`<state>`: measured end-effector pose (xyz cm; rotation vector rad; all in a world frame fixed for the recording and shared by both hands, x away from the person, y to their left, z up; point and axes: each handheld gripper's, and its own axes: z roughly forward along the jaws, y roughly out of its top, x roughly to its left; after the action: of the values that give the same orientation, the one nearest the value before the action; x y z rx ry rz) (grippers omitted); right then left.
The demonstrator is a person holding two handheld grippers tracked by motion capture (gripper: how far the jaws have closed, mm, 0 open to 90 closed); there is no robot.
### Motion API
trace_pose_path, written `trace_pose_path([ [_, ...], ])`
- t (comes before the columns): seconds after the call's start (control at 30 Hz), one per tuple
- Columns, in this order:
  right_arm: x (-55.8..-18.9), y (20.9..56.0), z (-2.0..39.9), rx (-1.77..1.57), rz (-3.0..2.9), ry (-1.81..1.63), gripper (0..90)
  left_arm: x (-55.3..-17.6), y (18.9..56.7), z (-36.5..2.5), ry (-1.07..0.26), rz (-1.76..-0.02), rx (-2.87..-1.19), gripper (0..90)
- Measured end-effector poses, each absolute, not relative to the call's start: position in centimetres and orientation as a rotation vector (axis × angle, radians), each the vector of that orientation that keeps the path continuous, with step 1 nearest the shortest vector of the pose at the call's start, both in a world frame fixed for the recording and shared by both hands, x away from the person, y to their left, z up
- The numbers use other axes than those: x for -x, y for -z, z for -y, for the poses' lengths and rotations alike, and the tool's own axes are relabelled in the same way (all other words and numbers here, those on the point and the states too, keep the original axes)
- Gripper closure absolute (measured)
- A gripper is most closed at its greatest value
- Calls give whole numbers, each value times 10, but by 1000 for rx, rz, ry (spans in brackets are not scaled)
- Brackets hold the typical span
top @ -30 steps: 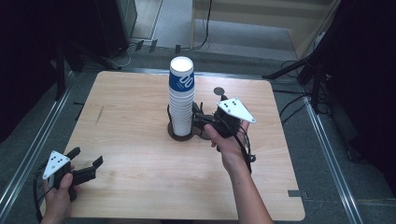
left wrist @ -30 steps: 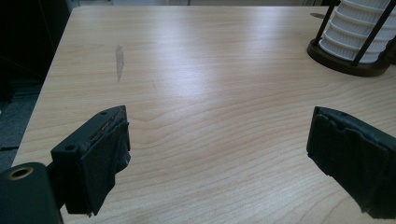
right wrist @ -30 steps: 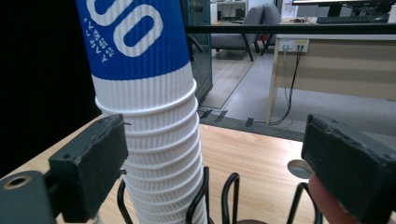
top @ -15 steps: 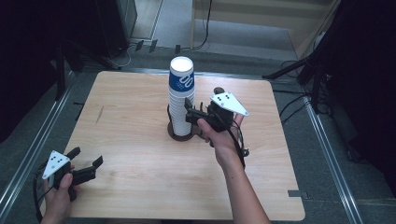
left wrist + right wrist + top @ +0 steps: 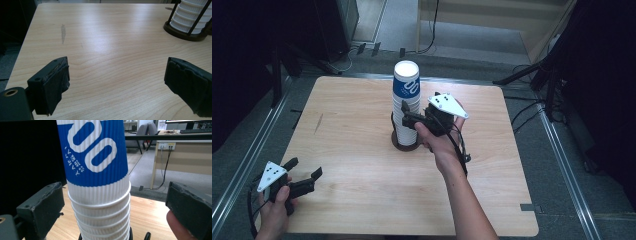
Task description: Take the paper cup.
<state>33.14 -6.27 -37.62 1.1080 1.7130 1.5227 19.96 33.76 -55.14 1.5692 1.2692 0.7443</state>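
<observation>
- The left gripper (image 5: 304, 179) hovers near the table's (image 5: 352, 130) front left corner, its jaws wide apart with nothing between them.
- A stack of paper cups (image 5: 405, 107), white with a blue top cup, stands upright in a dark holder (image 5: 404, 144) mid-table, toward the far edge.
- The right gripper (image 5: 408, 120) reaches the stack's right side; its jaws have just been opening and straddle the cups without pressing them.

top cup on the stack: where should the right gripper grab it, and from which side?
Likely the blue band of the top cup, above the white rims nested below. Come in level from the person's side, as the right gripper already points, its open jaws on either side of the stack. The cup is upside down and tapered, so it should lift straight up off the holder.
</observation>
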Motion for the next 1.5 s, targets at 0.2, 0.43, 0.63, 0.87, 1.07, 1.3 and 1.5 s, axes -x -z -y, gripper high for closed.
trace_pose_path([
  [0.2, -336, 374, 56, -1094, -1720, -1533, 31, -200, 551, -337, -749, -1267, -1577, 68],
  [0.43, -339, 371, 49, -1084, -1719, -1536, 38, -200, 551, -337, -748, -1269, -1579, 68],
  [0.63, -342, 368, 44, -1075, -1717, -1539, 43, -200, 551, -337, -748, -1270, -1577, 68],
  [0.87, -346, 365, 38, -1078, -1718, -1531, 49, -200, 551, -337, -748, -1270, -1579, 68],
  [1.07, -351, 364, 35, -1075, -1714, -1516, 66, -200, 551, -337, -745, -1273, -1575, 68],
  [1.3, -357, 365, 31, -1092, -1710, -1512, 83, -200, 551, -337, -743, -1275, -1572, 68],
  [1.5, -361, 367, 29, -1102, -1708, -1502, 96, -200, 551, -338, -740, -1274, -1572, 68],
])
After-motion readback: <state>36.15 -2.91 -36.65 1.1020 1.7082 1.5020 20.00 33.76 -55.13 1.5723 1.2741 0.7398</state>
